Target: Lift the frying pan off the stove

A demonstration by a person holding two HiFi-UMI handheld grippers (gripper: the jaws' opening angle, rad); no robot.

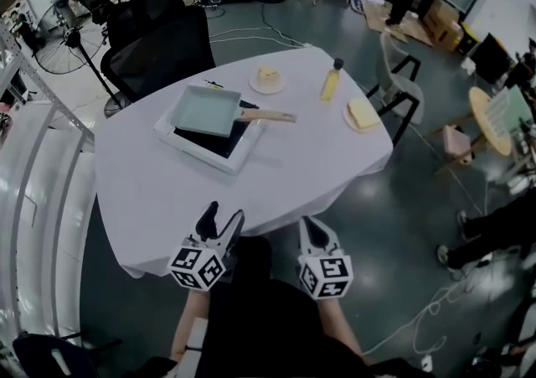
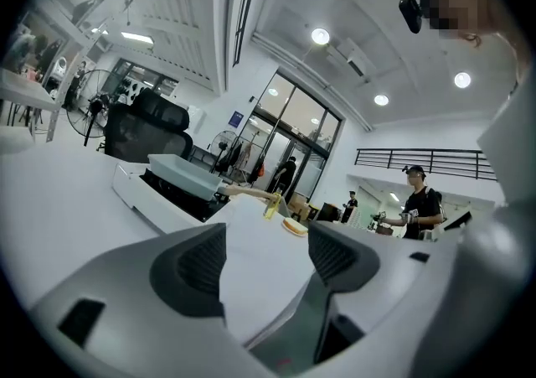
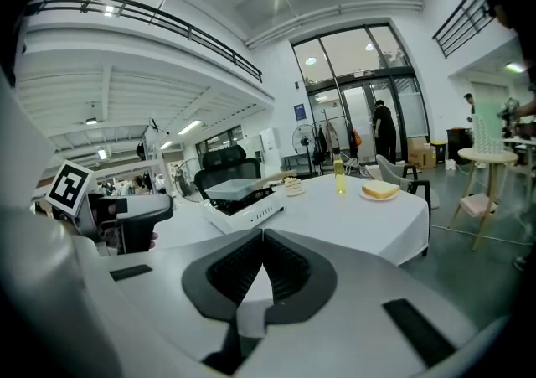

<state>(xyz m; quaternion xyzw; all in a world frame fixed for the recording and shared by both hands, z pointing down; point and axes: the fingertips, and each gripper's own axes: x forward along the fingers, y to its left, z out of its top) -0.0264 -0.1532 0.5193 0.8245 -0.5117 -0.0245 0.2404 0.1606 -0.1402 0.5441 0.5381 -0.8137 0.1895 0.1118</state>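
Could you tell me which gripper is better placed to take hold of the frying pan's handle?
Probably the right gripper: the frying pan's handle points toward its side, though its jaws are together, while the left gripper stands open.

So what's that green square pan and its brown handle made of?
The pale green rectangular frying pan looks like coated metal: smooth, matte, with thin straight walls. Its light brown handle looks like wood, tan and unshiny, though the grain is too small to see.

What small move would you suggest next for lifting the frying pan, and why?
Probably reach the right gripper forward, opening it: its jaws are together, and the wooden handle of the frying pan points rightward, far from it.
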